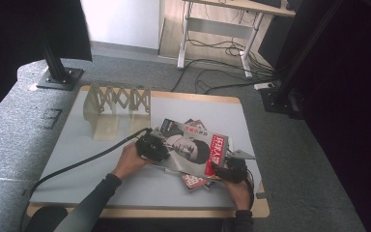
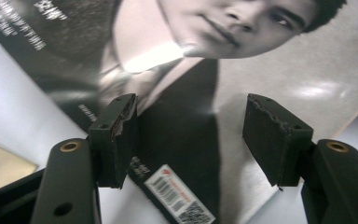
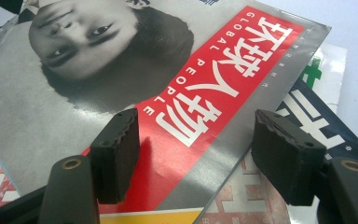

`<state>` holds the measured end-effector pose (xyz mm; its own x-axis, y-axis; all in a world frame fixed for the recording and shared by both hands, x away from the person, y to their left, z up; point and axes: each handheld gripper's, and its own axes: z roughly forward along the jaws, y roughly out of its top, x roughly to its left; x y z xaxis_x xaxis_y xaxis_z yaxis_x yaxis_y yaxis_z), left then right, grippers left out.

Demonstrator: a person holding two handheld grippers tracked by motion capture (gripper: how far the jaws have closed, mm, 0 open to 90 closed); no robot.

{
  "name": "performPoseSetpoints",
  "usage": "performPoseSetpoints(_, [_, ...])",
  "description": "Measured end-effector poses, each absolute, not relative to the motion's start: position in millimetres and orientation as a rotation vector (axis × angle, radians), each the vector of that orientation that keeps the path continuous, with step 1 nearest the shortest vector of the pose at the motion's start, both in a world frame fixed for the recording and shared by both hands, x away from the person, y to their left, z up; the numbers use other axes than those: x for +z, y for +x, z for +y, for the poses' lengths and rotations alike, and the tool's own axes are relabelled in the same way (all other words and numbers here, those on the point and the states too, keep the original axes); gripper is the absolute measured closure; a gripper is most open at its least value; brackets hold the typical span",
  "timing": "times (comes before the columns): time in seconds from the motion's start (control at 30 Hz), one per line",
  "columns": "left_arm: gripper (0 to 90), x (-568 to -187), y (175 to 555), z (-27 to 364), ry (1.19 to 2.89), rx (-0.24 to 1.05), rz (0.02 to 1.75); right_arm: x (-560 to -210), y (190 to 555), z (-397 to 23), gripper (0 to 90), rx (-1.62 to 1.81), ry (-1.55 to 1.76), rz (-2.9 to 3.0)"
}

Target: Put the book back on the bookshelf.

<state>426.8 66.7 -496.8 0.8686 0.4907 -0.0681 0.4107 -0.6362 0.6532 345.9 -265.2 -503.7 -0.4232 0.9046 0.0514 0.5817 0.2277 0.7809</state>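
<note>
The left claw (image 1: 155, 147) is at the left edge of the top magazine (image 1: 193, 147), and the right claw (image 1: 227, 170) is at the near right corner of the same magazine. This magazine lies flat on the worktop (image 1: 77, 145), on top of some other magazines (image 1: 195, 181), which come out from under it close to the right claw.

In the left gripper view, the two black jaws of the left claw (image 2: 191, 140) stand apart, one on each side of the dark lower part of the cover. The magazine (image 2: 242, 84) lies under and in front of them, and a white barcode label (image 2: 179, 196) is near the bottom, between the jaws. I cannot tell if the pads touch the paper.

In the right gripper view, the jaws of the right claw (image 3: 196, 154) are also apart. The red title band (image 3: 214, 88) of the magazine (image 3: 42, 116) runs between them, and the corner of the cover is just in front of the right jaw. Under this corner, to the right of the claw, the lower magazines (image 3: 307, 116) are visible with white and dark printing. No pad presses on the paper as far as I can see.

Behind the left claw, further away on the worktop, stands a light folding rack (image 1: 118, 101). A black cable (image 1: 77, 164) goes from the left claw toward the near left side.
</note>
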Motion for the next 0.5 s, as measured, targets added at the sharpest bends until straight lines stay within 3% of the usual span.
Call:
performPoseSetpoints(0.13, [30.5, -497.1, 424.5, 65.6, 2.340, 0.175, 0.635, -504.2, 346.3, -266.0, 31.7, 1.058, 1.365, 2.095])
performPoseSetpoints(0.23, [17.2, -494.9, 430.8, 67.7, 2.322, 0.256, 0.692, -504.8, 346.3, -266.3, 31.6, 1.066, 1.366, 2.091])
performPoseSetpoints(0.3, [15.7, -494.8, 433.9, 69.1, 2.317, 0.256, 0.713, -505.8, 346.3, -266.9, 31.4, 1.077, 1.365, 2.087])
performPoseSetpoints(0.4, [11.6, -500.9, 447.0, 73.3, 2.297, 0.147, 0.777, -506.5, 346.3, -267.8, 31.1, 1.086, 1.361, 2.087])
performPoseSetpoints(0.5, [9.8, -502.0, 448.2, 73.9, 2.295, 0.126, 0.797, -507.0, 346.3, -268.4, 30.9, 1.093, 1.355, 2.087])
